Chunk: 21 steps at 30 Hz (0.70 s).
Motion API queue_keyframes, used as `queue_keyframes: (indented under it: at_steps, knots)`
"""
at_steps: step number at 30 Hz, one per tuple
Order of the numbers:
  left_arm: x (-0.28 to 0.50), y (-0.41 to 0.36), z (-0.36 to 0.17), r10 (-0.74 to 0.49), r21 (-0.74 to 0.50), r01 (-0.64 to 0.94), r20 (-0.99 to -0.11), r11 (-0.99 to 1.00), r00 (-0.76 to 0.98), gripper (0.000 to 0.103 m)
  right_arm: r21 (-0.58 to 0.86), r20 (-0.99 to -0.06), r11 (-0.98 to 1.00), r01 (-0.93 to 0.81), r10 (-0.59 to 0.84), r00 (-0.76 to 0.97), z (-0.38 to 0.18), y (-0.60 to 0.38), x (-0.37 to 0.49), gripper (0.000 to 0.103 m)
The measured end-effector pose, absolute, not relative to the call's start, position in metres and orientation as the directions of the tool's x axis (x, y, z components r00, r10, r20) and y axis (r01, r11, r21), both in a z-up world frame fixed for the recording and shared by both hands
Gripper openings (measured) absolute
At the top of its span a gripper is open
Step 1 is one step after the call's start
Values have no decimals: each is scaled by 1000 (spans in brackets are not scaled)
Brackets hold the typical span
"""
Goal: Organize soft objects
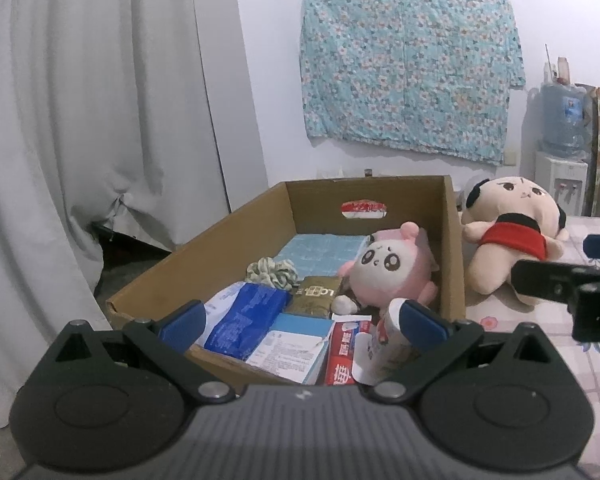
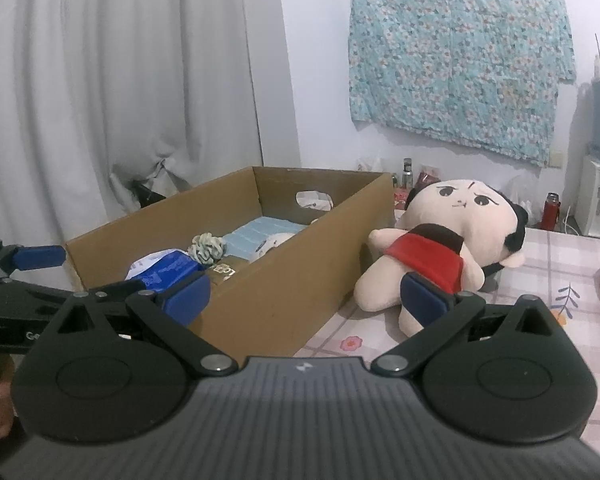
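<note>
Pink plush (image 1: pixel 384 272) already in box (image 1: pixel 454 248); big doll (image 2: pixel 440 248) left outside on bed; both my grippers, left (image 1: pixel 302 326) and right (image 2: pixel 318 296), spread wide, empty.

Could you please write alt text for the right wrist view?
The right gripper hangs open over a cardboard box of soft items, beside a big plush doll in a red top lying on the patterned bedsheet.

A home bedroom: a bed with a checked floral sheet (image 2: pixel 548 276), white curtains (image 1: pixel 80 120) left of it, floral cloth (image 1: pixel 408 64) pinned above, a water dispenser (image 1: pixel 562 152) at its far right.
</note>
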<state>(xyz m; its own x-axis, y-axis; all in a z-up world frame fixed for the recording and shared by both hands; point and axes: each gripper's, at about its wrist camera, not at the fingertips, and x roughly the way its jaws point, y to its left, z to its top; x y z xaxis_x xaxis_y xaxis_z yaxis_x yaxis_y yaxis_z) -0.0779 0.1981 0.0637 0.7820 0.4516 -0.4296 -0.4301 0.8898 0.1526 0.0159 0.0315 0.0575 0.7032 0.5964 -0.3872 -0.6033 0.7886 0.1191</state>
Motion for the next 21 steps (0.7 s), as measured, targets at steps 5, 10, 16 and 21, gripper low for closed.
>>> queue_keyframes:
  at_steps: [5, 10, 16, 21]
  knots:
    - [-79, 195, 67, 440, 122, -430, -411, 895, 799, 103, 127, -390, 786, -605, 601, 698, 58, 30, 15, 102]
    - [-76, 183, 67, 467, 180, -432, -387, 884, 795, 103, 130, -392, 784, -607, 603, 695, 57, 32, 15, 102]
    - [-74, 185, 64, 449, 184, -410, -401, 893, 798, 103, 118, -407, 801, -587, 578, 707, 56, 34, 18, 102]
    - [-74, 190, 65, 438, 149, -415, -413, 897, 798, 103, 141, -402, 796, -589, 589, 701, 58, 34, 19, 102]
